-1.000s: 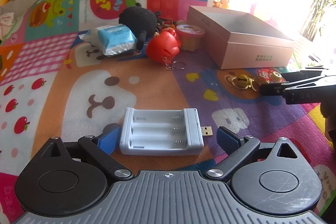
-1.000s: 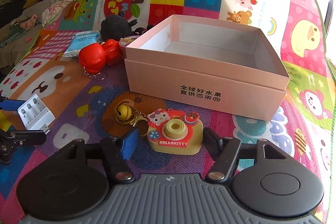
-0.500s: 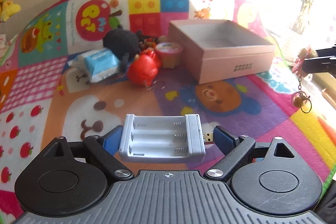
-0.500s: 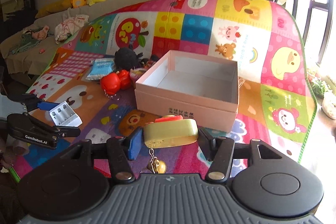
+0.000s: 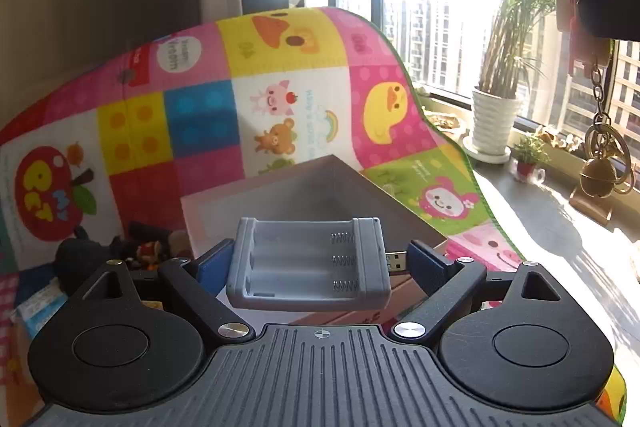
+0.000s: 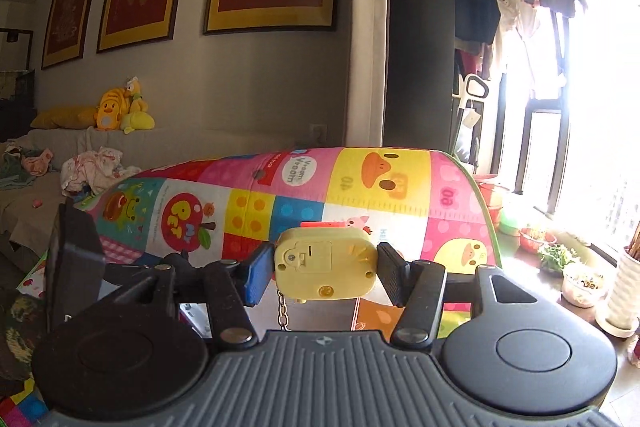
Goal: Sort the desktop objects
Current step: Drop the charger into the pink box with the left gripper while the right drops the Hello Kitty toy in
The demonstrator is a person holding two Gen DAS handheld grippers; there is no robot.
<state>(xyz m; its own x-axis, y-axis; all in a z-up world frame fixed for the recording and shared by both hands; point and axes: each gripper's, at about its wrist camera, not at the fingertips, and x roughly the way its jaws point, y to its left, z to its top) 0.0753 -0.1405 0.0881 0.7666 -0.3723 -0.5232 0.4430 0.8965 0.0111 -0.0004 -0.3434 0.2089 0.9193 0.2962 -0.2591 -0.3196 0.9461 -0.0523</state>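
The colourful cartoon play mat (image 5: 280, 99) fills most of both views, patterned with ducks, pigs and an apple. On it sits the open pink cardboard box (image 5: 320, 195), seen in the left wrist view just beyond and below the left gripper (image 5: 318, 263). A black plush toy (image 5: 80, 255) and a blue tissue pack (image 5: 40, 307) lie on the mat to the left of the box, partly hidden by the gripper body.

The left gripper's fingers (image 5: 214, 265) stand wide and hold the white battery charger (image 5: 308, 263) by its two ends, its empty slots facing up and its USB plug against the right finger; the charger is lifted clear of the mat, in front of the box. The fingers closed in a little onto it within the last second.

The right gripper (image 6: 324, 273) has its fingers (image 6: 256, 277) set at a middling width, pressed on the sides of the yellow toy camera keychain (image 6: 326, 263), held in the air with its back panel toward the lens. Its chain (image 6: 283, 311) hangs down below; in the left wrist view the brass bell (image 5: 598, 175) dangles from it at the right edge.
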